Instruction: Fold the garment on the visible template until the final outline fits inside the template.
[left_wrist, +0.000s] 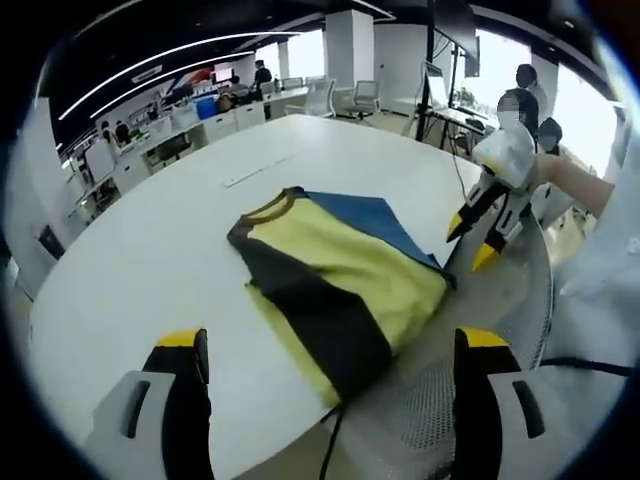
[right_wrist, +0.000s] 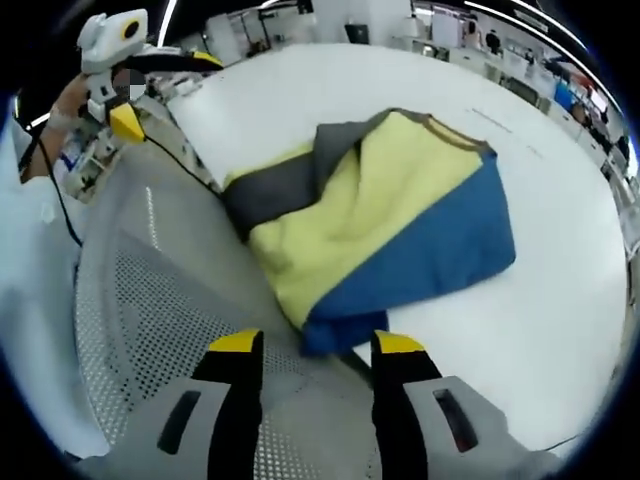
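**A:** Nearest the right gripper view's camera, what is there?

**B:** Two black jaws with yellow tips, the right gripper (right_wrist: 317, 345), spread apart and holding nothing. They hover just short of the blue corner of the folded yellow, blue and dark grey knit garment (right_wrist: 385, 215).

**A:** Where does the garment lie?

**B:** On the round white table (right_wrist: 560, 310), near its edge, beside a grey perforated mesh surface (right_wrist: 150, 300). It is already folded into a rough rectangle. I cannot make out a template outline beneath it.

**A:** And the other gripper?

**B:** In the left gripper view, the left gripper (left_wrist: 330, 345) also has its jaws wide apart and empty, with the garment's dark grey band lying between and beyond them. Farther off, a person's hand holds the right gripper at the garment's far side.

**A:** How should the next fold go?

**B:** My judgement: pinch each near corner through all its layers, lift both together, carry them evenly across, and set them down flat so that edges align and nothing bunches.

**A:** Beyond the table?

**B:** Rows of white office desks (left_wrist: 215, 120), with people standing further back.
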